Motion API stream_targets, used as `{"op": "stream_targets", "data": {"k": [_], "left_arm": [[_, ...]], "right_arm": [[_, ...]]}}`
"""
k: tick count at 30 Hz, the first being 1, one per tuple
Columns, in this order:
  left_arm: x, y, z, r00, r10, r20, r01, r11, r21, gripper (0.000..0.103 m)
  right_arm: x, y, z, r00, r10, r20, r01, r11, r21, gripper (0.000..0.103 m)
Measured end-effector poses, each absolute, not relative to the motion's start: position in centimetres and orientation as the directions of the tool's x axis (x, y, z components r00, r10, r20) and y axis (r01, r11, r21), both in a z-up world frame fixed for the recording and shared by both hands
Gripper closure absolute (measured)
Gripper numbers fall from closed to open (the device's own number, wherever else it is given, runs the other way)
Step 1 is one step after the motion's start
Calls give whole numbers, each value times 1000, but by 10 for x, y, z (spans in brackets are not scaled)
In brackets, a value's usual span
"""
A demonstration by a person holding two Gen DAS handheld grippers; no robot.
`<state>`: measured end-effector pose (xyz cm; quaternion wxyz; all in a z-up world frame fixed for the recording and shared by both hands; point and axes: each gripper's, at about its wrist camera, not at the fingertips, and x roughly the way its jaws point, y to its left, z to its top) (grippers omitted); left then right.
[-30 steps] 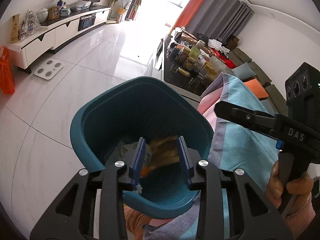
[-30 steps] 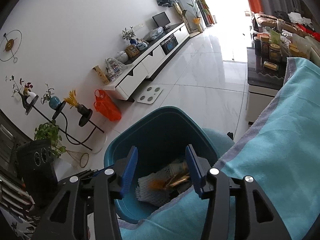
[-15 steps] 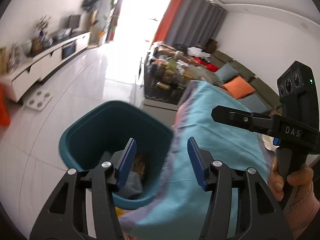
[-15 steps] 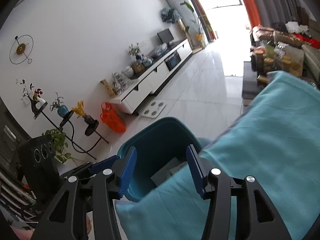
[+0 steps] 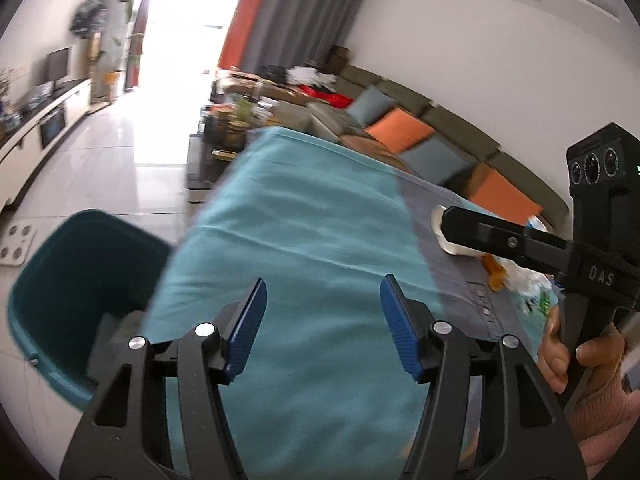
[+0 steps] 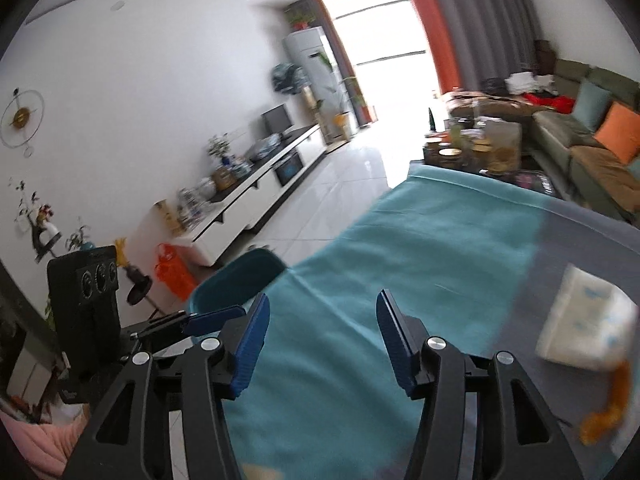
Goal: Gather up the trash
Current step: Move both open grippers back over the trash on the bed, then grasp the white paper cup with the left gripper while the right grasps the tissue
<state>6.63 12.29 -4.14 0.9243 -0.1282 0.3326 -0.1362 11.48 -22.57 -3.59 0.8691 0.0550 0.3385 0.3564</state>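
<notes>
Trash (image 5: 516,278) lies on cloth (image 5: 304,216) beside right gripper (image 6: 322,338), marked "DAS". Both right and left gripper (image 5: 322,322) level, jaws apart, empty.

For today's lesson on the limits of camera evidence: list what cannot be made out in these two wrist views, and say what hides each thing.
- Contents of the teal bin: left wrist view, blurred and partly covered by the teal cloth.
- Trash pile: left wrist view, blurred, partly behind the right gripper.
- White packet: right wrist view, print blurred.
- Orange scrap: right wrist view, smeared near the edge.
- Bin interior: right wrist view, only the rim shows.
</notes>
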Motion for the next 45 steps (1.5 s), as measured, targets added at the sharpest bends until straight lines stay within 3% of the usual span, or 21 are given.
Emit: {"op": "stream_targets", "data": {"k": [14, 24, 39, 41, 45], "left_arm": [[132, 5, -49, 613, -489, -621, 368, 872, -324, 44], [170, -43, -51, 556, -516, -651, 418, 851, -317, 45], [211, -78, -67, 468, -535, -703, 449, 829, -332, 52], [213, -82, -69, 461, -537, -707, 455, 827, -332, 56], [216, -84, -71, 455, -539, -709, 452, 826, -337, 68]], "right_arm": [[83, -382, -47, 745, 390, -541, -259, 916, 305, 48], [79, -455, -62, 808, 230, -542, -70, 951, 300, 43], [89, -484, -88, 760, 255, -598, -46, 939, 342, 39], [89, -483, -88, 759, 252, -601, -45, 940, 337, 39], [89, -481, -87, 755, 255, -604, -55, 942, 330, 56]]}}
